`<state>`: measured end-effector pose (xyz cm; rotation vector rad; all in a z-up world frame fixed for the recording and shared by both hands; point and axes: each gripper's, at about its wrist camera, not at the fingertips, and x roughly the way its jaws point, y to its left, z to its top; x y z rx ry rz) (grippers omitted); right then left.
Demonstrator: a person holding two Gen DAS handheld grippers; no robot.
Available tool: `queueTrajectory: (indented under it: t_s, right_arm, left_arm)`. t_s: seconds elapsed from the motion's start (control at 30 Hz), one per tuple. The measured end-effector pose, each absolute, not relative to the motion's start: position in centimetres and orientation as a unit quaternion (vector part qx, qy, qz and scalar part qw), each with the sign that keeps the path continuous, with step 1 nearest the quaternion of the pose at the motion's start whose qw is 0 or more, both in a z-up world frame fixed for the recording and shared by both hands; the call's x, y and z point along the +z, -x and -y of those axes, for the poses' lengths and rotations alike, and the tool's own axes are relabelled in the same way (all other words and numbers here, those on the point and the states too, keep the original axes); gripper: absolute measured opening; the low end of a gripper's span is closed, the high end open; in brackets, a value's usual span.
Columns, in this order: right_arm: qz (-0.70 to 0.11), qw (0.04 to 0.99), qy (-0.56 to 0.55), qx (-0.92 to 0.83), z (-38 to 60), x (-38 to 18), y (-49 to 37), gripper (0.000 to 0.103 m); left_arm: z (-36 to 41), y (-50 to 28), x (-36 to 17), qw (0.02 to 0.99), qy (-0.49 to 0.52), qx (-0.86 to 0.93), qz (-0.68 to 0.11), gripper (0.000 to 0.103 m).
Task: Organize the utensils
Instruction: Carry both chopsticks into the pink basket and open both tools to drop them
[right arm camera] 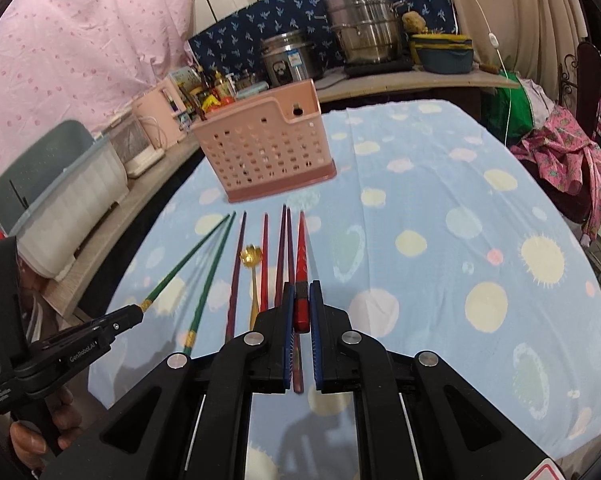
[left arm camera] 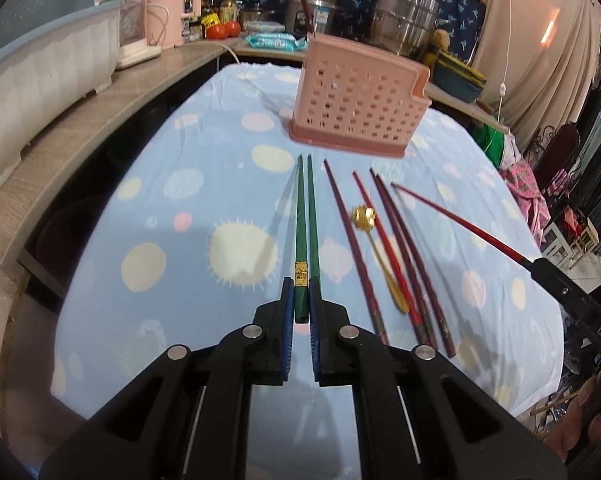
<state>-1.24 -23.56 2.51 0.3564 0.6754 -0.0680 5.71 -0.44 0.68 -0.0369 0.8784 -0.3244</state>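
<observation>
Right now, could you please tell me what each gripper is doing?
Left gripper: closed on a green chopstick.
Right gripper: closed on a red chopstick.

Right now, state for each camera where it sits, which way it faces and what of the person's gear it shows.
Left wrist: rides the left gripper, facing along a held green chopstick toward the pink basket; the right gripper enters at the right edge.
Right wrist: rides the right gripper, shut on a red chopstick, facing the same basket; the left gripper and hand show lower left.
Shared: basket, chopstick row, gold spoon, blue dotted cloth.
</observation>
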Motion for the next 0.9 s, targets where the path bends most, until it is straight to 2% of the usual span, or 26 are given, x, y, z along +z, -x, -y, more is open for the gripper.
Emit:
queueTrajectory:
  t_s: [0.37, 0.9]
  right_arm:
    - [-0.266, 0.947, -0.176, -0.037, 25.9, 7.3, -0.6, 0.008]
    - [-0.214, 0.962, -0.164, -0.048, 28.2, 11.8, -4.7, 0.008]
  left_arm:
    - [0.5, -8.0, 4.9, 0.913, 0.020, -0.153, -0.377, 0.007]
    - [1.5, -12.9, 12.3, 0.940, 0.036, -0.148, -0.304, 0.007]
